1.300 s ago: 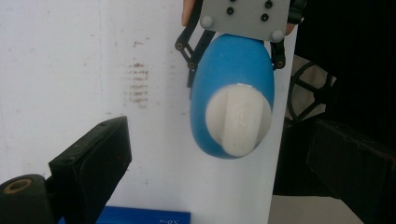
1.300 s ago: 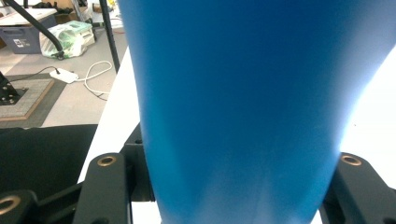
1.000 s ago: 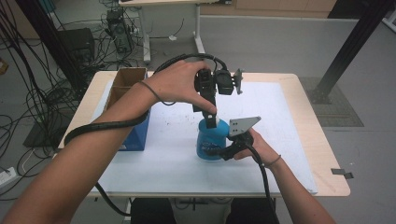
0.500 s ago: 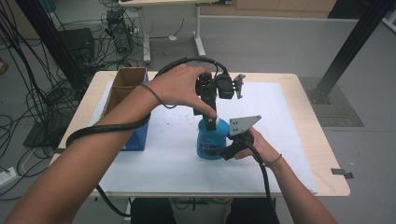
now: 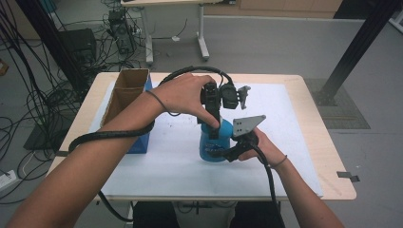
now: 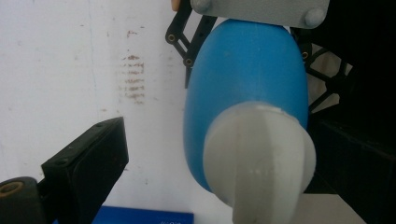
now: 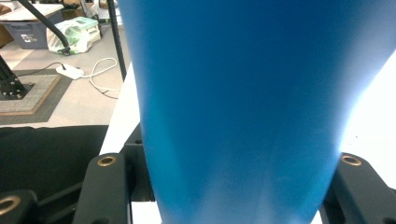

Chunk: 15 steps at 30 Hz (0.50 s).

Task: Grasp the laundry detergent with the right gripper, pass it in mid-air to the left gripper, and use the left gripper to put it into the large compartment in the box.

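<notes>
Bottle: your blue plastic bottle with the white cap [image 5: 212,142] stands upright mid-table on the white sheet [image 5: 294,142].
Right gripper [image 5: 219,154]: clamped on the body, steadying it.
Left gripper [image 5: 214,130]: jaws apart astride the cap, probably ready to twist.

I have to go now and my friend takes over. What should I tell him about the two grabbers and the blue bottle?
Right gripper: shut on the blue bottle, holding its body from the side as it stands upright on the white mat.
Left gripper: jaws open, pointing down at the bottle's white cap, one jaw on each side of it, not pressing.
Done: bottle steadied.
Left, probably: close on the cap and work it.
The cardboard box stands off to the left.
</notes>
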Tool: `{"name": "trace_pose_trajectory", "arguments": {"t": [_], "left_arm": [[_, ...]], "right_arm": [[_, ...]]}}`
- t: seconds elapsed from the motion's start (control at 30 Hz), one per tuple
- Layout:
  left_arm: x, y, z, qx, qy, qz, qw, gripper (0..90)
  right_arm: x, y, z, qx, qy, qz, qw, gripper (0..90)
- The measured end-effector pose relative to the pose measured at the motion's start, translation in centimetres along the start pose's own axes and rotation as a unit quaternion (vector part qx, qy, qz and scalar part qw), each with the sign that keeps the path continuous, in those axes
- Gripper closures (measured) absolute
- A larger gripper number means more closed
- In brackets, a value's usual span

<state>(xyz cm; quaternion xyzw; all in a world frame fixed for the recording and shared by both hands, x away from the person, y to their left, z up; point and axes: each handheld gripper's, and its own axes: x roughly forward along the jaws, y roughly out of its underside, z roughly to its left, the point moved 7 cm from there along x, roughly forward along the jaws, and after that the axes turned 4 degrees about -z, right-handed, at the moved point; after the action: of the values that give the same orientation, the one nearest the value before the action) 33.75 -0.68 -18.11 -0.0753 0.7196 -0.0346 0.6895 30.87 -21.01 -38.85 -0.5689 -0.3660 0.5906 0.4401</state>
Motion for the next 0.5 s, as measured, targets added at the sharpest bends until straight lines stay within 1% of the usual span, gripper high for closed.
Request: {"name": "trace_pose_trajectory", "arguments": {"t": [0.17, 0.37, 0.4, 0.5], "left_arm": [[0.3, 0.1, -0.1, -0.001, 0.001, -0.001, 1.0000, 4.8], [1.0, -0.2, -0.2, 0.000, 0.006, 0.010, 0.9999, 4.8], [1.1, -0.1, -0.3, -0.001, 0.005, 0.007, 1.0000, 5.0], [1.1, -0.1, -0.3, -0.001, 0.006, 0.008, 0.9999, 4.8]], "right_arm": [[0.1, -0.1, 0.0, 0.000, 0.000, 0.003, 1.0000, 41.5], [0.2, -0.4, 0.0, -0.001, -0.003, 0.002, 1.0000, 41.5], [0.2, -0.4, 0.0, -0.002, -0.003, 0.003, 1.0000, 41.5], [0.2, -0.4, 0.0, 0.000, -0.004, 0.001, 1.0000, 41.5]]}}
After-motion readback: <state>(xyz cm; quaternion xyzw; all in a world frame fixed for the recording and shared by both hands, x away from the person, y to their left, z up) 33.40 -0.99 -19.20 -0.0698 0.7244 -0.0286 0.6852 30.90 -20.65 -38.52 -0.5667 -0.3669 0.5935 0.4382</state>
